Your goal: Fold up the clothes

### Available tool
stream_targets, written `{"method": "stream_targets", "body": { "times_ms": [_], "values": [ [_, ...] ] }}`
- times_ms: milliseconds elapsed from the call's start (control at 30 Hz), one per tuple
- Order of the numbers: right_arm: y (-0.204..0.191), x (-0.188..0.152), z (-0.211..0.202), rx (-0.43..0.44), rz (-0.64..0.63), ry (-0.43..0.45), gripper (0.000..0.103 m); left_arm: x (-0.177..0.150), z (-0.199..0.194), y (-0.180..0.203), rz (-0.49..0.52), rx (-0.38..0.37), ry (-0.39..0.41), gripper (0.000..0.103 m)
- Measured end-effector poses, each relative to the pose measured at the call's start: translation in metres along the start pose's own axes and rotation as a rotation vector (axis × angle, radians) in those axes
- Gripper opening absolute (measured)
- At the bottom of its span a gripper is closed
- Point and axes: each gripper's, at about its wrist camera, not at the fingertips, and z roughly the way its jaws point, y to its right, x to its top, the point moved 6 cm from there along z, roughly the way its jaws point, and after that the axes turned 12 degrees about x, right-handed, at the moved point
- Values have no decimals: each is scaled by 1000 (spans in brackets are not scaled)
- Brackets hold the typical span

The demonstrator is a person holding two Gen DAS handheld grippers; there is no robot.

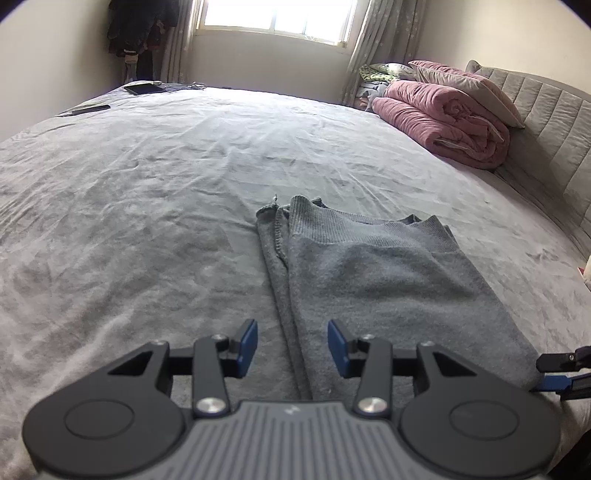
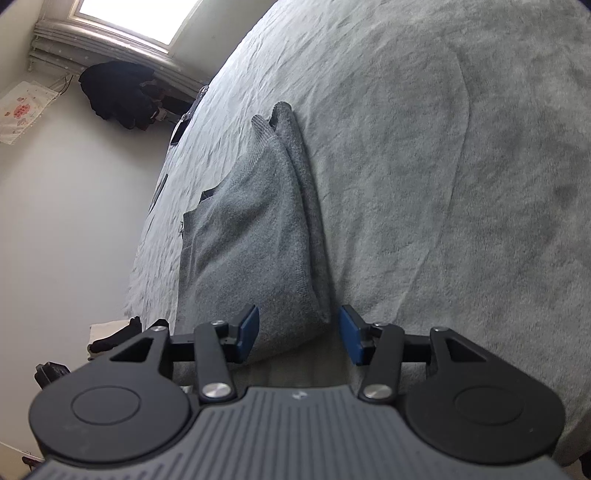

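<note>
Both claws are hovering spread wide, gripping nothing: left gripper [image 1: 292, 349] is hanging over the near end of the grey sweater [image 1: 373, 280], its blue pads [image 1: 248, 343] sitting apart on either side of the garment's left folded edge, and right gripper [image 2: 299, 334] is hanging over the near right corner of that same sweater [image 2: 251, 243], jaws gaping just as wide. Folded into a long strip, the sweater is lying flat on the grey bedsheet [image 1: 147, 206], running from the near edge away toward the far side, ribbed hem at the far end. Over on the far right, a rolled pink quilt [image 1: 439, 118] is resting against the padded headboard [image 1: 546, 118], and a window [image 1: 277, 18] is glowing on the far wall.
</note>
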Motion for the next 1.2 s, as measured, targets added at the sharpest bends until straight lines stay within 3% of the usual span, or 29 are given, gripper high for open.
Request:
{"method": "stream_targets", "body": {
  "times_ms": [233, 300, 333, 433, 633, 833, 1033, 1200],
  "values": [
    [-1, 0, 6, 12, 25, 6, 52, -3, -4, 6, 27, -19, 4, 44],
    [-3, 2, 6, 26, 30, 14, 41, -3, -6, 8, 21, -46, -1, 45],
    [-4, 3, 5, 33, 32, 18, 28, -2, -7, 8, 15, -61, -1, 45],
    [-6, 5, 5, 53, 39, 31, 21, -1, -17, 13, 43, -92, 32, 46],
    [-12, 9, 3, 94, 53, 56, 19, -7, -33, 32, 142, -223, 61, 50],
    [-16, 15, 1, 141, 74, 85, 18, -23, -49, 64, 321, -332, 113, 55],
    [-24, 28, 7, 187, 104, 112, 18, -44, -49, 93, 486, -345, 122, 55],
    [-32, 38, 15, 222, 126, 125, 18, -57, -45, 112, 627, -262, 171, 59]
  ]
}}
